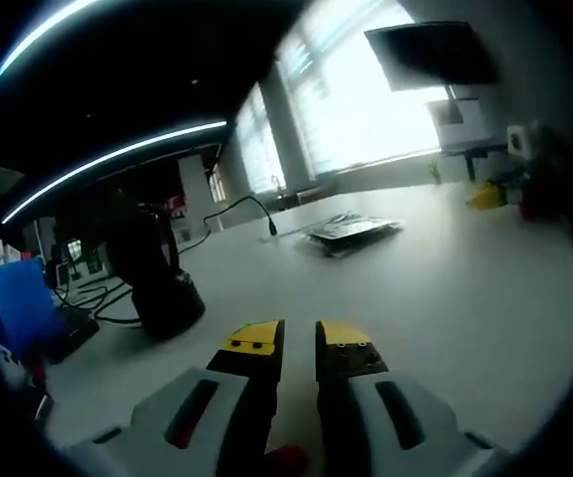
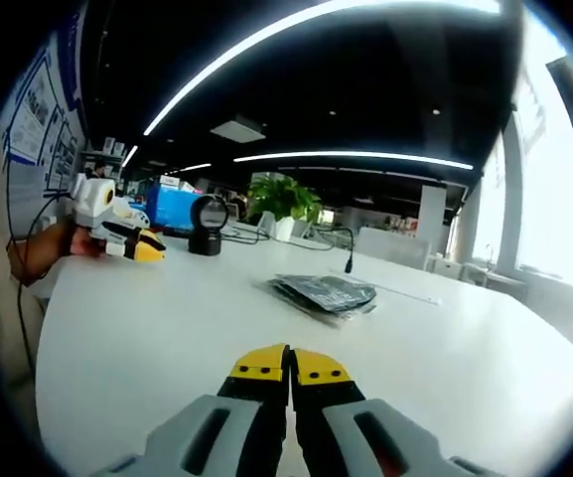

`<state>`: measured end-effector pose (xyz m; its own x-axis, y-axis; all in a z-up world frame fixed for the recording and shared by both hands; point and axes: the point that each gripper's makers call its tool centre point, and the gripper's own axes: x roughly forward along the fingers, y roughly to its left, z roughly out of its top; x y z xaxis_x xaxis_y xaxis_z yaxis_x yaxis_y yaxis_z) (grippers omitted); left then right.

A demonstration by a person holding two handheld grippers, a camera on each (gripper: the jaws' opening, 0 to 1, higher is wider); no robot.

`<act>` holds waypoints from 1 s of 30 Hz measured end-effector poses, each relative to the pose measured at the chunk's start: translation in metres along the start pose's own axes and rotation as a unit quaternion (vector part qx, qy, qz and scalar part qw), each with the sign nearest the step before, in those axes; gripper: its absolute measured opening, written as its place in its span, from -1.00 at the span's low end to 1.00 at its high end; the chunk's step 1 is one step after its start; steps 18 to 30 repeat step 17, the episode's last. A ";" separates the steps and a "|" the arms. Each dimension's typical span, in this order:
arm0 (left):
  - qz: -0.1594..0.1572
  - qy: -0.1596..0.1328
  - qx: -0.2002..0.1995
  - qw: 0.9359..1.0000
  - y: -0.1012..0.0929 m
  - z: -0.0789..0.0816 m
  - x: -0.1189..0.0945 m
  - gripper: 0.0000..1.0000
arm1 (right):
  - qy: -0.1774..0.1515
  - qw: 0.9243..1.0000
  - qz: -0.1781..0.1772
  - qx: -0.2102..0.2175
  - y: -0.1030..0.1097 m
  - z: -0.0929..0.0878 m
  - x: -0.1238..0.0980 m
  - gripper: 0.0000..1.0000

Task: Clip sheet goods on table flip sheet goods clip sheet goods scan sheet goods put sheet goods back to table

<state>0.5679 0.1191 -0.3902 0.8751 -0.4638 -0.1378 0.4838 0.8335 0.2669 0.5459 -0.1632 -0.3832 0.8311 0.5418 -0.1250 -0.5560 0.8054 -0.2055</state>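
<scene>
A small stack of dark sheet goods (image 1: 351,231) (image 2: 324,293) lies flat on the white table (image 1: 445,298) (image 2: 167,338), well ahead of both grippers. In the left gripper view my left gripper (image 1: 299,343) hovers low over the table, its yellow-tipped jaws a narrow gap apart with nothing between them. The right gripper (image 2: 290,366) has its jaws pressed together, empty, pointing at the stack. At the far left of the right gripper view, the left gripper (image 2: 135,246) is held by a hand (image 2: 53,246). A black scanner (image 1: 157,273) (image 2: 207,224) stands on the table.
A black cable (image 1: 236,207) runs across the table behind the stack. A blue box (image 1: 18,303) (image 2: 174,209) sits near the scanner. A yellow object (image 1: 487,196) lies at the table's far end under a monitor (image 1: 430,55). A green plant (image 2: 284,199) stands beyond.
</scene>
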 end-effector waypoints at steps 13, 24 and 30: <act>-0.002 0.002 0.006 1.000 -0.002 -0.001 0.000 -0.89 | 0.002 1.000 -0.001 -0.003 0.003 0.000 0.000 -1.00; -0.002 0.004 0.011 1.000 -0.002 -0.002 0.000 -0.89 | 0.003 1.000 -0.001 -0.006 0.004 0.000 0.000 -1.00; -0.002 0.004 0.011 1.000 -0.002 -0.002 0.000 -0.89 | 0.003 1.000 -0.001 -0.006 0.004 0.000 0.000 -1.00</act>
